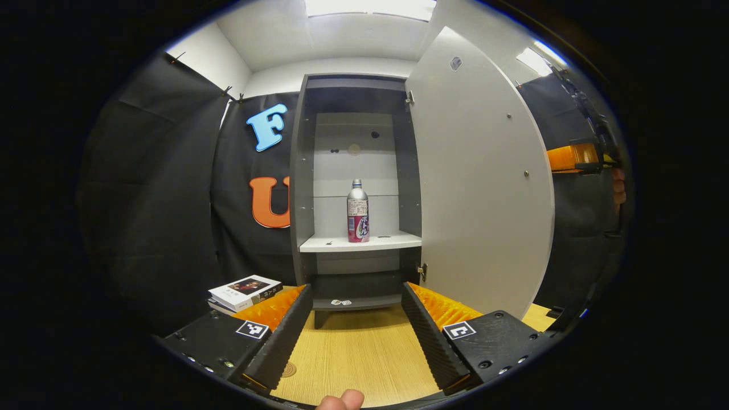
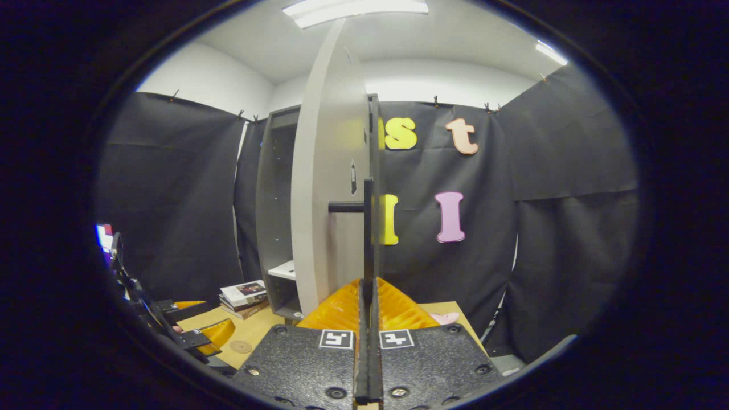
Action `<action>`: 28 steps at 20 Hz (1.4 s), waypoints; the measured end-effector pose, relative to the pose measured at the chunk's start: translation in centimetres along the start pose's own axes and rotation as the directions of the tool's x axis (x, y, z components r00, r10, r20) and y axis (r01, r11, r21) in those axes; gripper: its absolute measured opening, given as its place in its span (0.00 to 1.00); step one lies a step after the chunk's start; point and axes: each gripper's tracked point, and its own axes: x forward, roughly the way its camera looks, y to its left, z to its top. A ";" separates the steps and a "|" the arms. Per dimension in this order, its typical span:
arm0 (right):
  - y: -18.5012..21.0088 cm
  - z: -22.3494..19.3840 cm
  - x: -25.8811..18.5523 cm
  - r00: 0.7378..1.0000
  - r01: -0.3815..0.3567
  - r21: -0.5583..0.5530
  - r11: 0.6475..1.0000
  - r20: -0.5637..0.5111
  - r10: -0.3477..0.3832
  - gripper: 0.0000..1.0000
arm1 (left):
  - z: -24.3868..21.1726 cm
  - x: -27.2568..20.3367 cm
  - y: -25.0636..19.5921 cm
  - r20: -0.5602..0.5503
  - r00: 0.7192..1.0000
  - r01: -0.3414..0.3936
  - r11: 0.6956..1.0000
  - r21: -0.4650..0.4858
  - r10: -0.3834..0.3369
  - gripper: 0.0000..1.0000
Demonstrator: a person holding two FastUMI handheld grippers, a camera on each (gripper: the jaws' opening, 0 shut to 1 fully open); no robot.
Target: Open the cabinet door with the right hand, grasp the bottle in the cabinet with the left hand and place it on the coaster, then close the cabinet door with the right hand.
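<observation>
door open | bottle upright on shelf | left tool released, well short | right tool clenched on handle | bottle — likely rigid, slick metal; grip mid-body

Booth's bright & even: light comes from ceiling panels above & ahead of my left tongs, and one strip over my right tongs, both blown out to white glare. Fisheye bends straight edges hard twd the rim, e.g. the cabinet door bows right of my left tongs. Focus is sharp mid-frame; cabinet interior is shadowed up top.
</observation>
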 end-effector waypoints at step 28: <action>-5.7 -2.9 -0.2 0.995 0.069 0.111 0.991 0.057 -0.076 0.88 | 6.9 16.3 0.7 0.146 0.989 0.000 0.997 0.073 -0.011 0.96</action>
